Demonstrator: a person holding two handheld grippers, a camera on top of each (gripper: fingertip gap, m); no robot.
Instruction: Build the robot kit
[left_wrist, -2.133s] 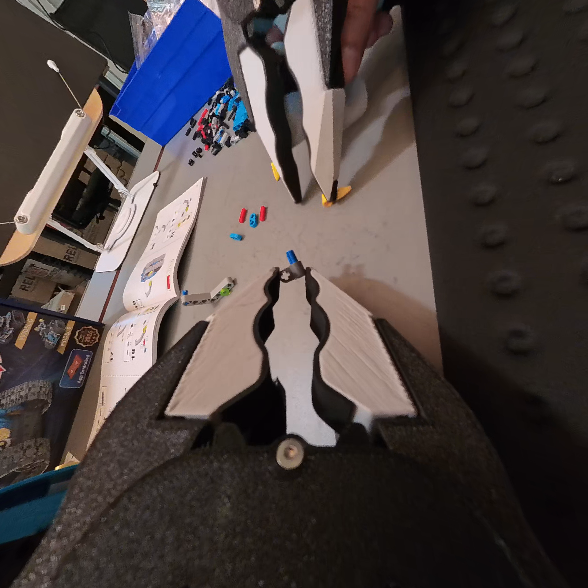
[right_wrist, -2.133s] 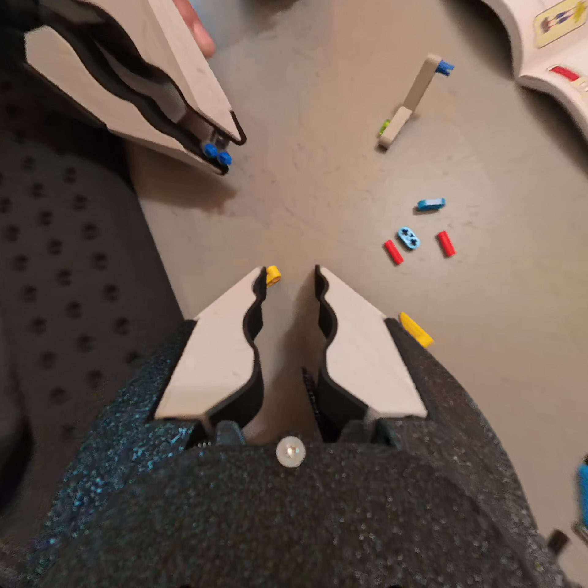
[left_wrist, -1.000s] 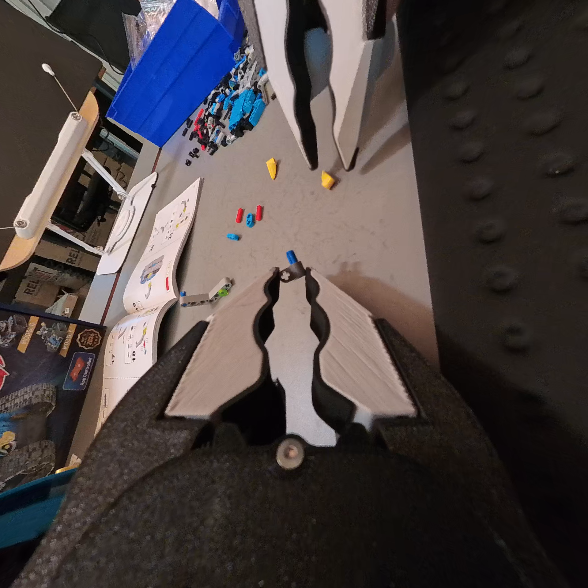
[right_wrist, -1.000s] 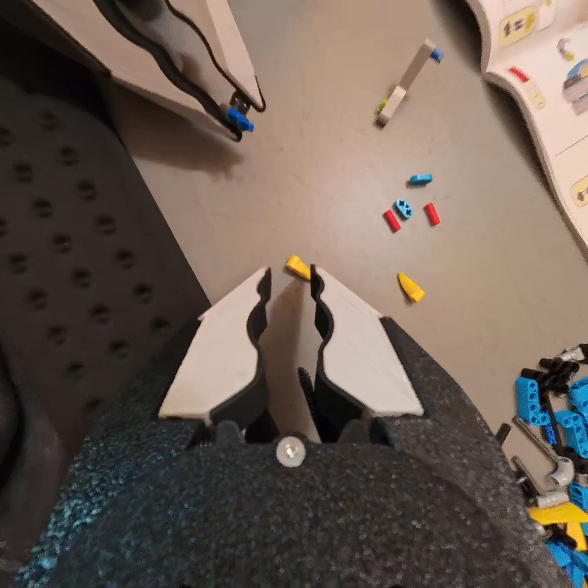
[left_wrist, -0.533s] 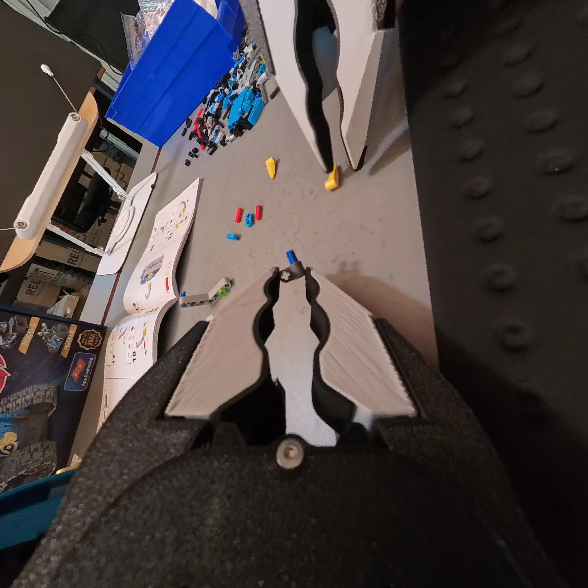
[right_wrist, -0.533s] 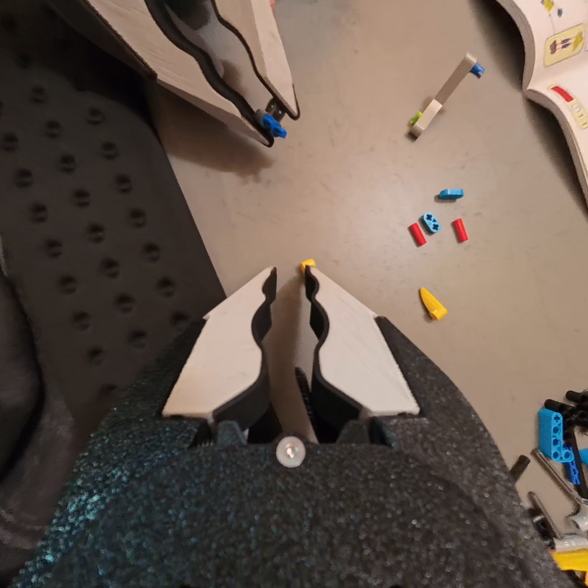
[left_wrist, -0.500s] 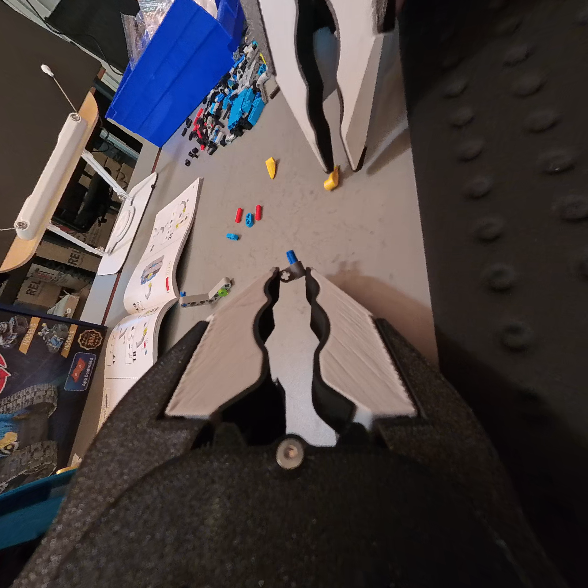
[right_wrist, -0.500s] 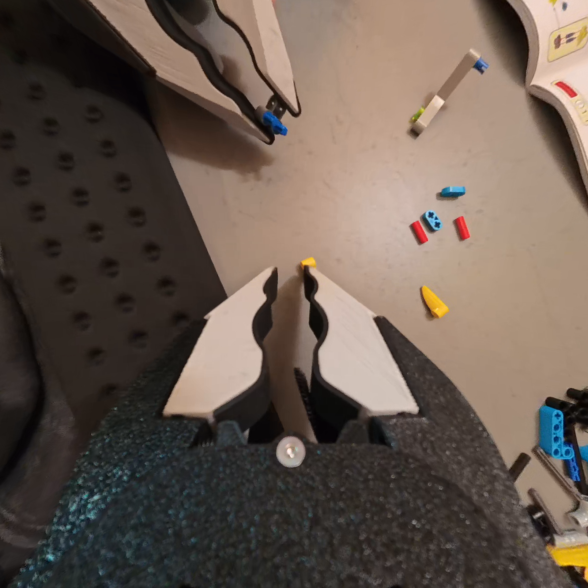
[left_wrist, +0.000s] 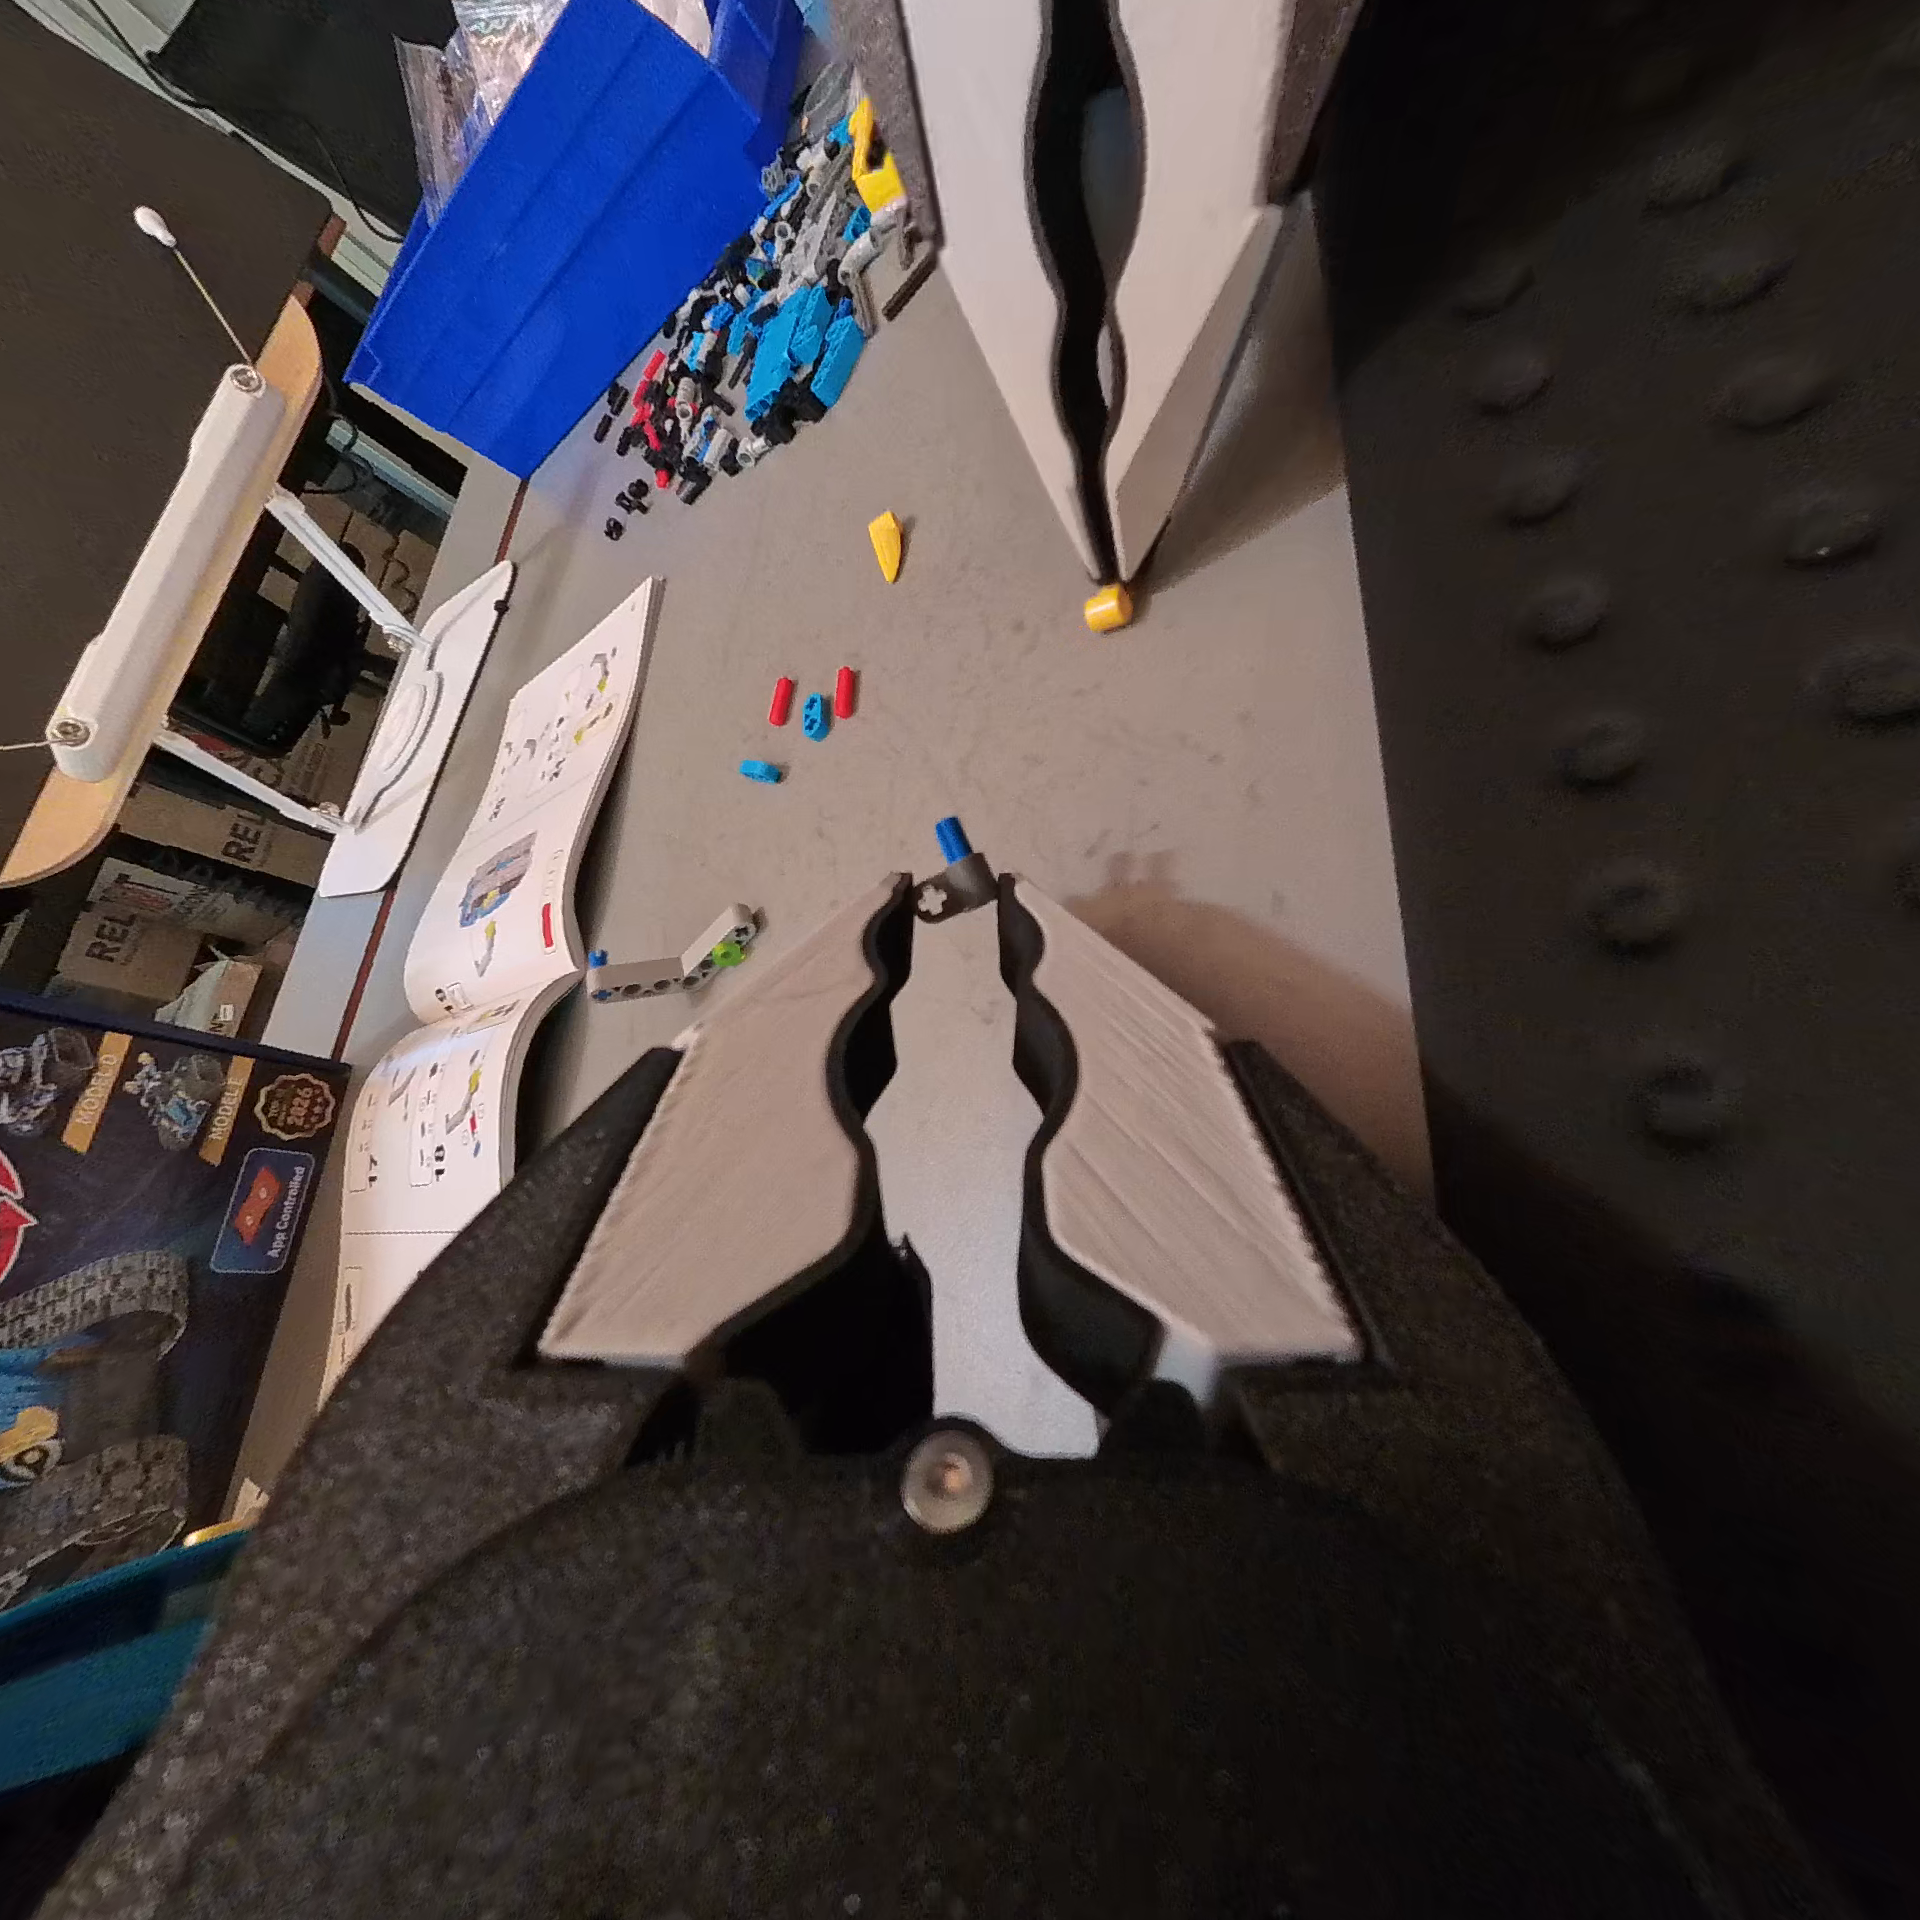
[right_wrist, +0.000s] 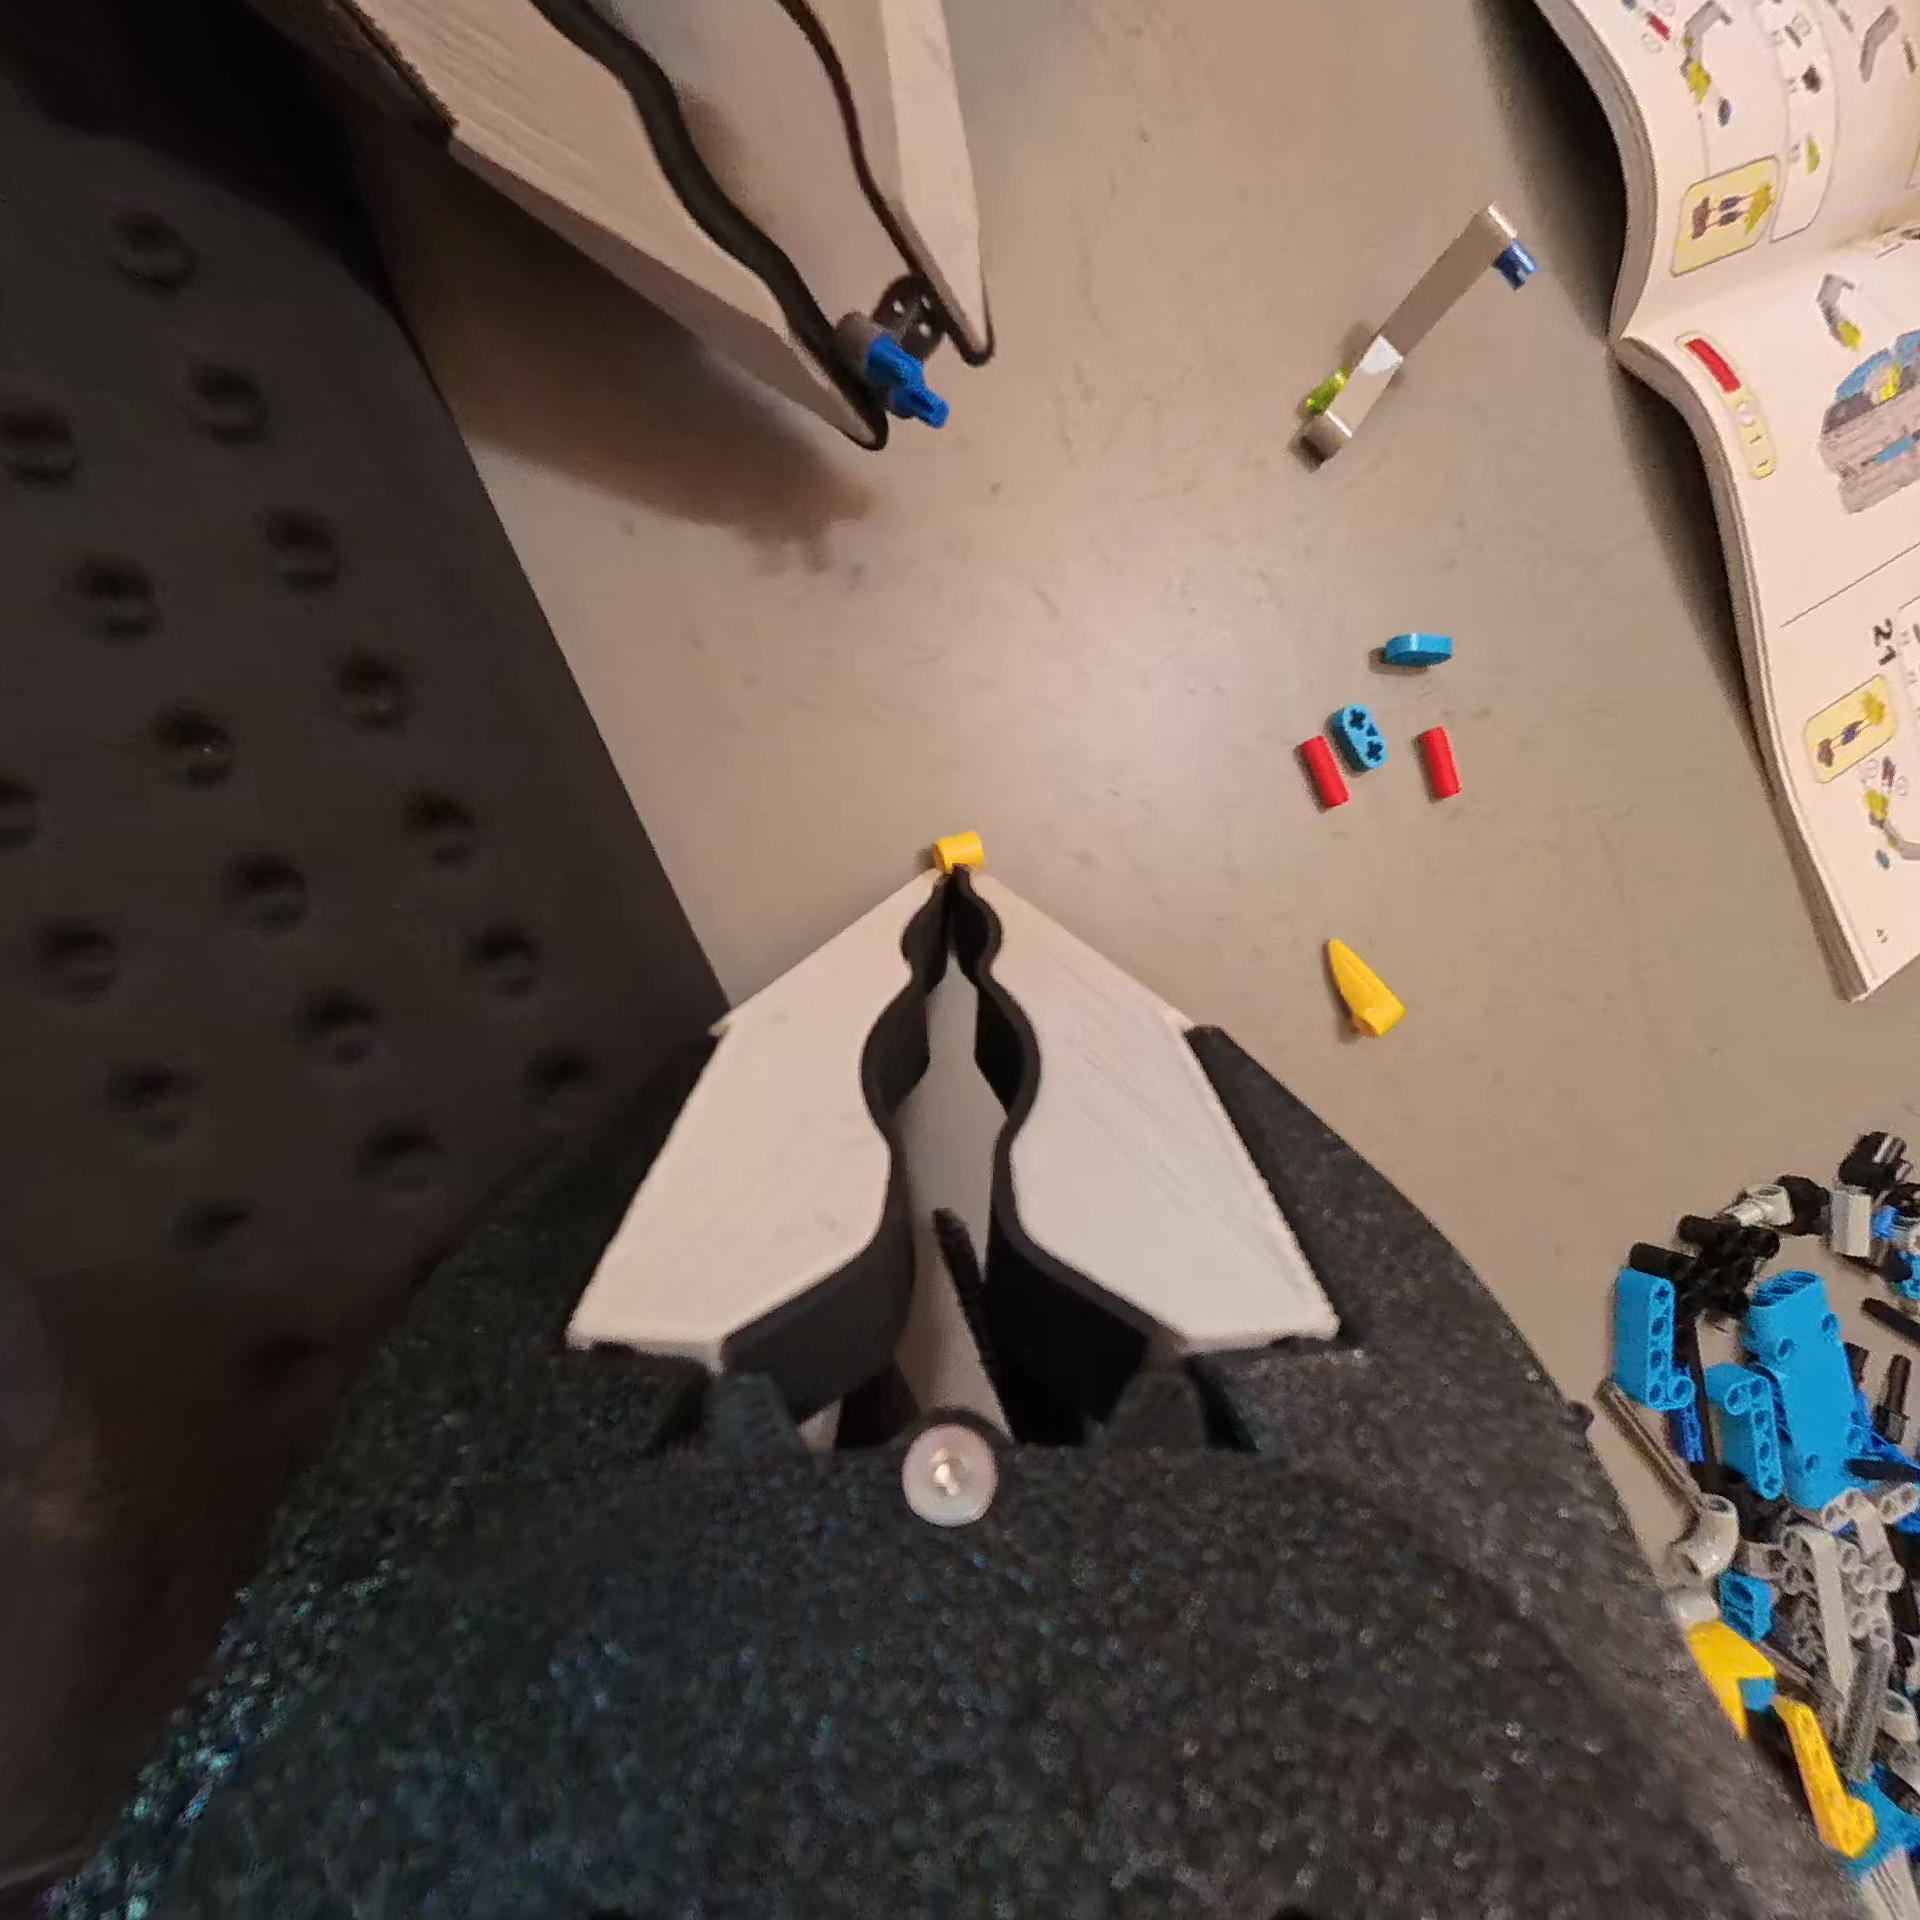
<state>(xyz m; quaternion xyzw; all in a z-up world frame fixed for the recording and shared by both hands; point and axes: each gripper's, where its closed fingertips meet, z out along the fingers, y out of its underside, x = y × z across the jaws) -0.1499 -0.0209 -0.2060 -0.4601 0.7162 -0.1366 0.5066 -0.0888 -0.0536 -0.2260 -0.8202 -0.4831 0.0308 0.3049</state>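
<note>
Above the table, right gripper (right_wrist: 951, 902) tilts down, pinching a yellow piece (right_wrist: 956, 852).

Matt grey table (left_wrist: 1091, 727); glossy plastic bricks (right_wrist: 1766, 1382).

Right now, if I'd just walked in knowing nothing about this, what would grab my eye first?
Probably the two white-fingered grippers facing each other over a grey table. The left gripper is shut on a small grey connector with a blue pin, and the right gripper pinches a tiny yellow piece. Beyond them lie an open instruction booklet and a heap of blue and black building pieces.
</note>
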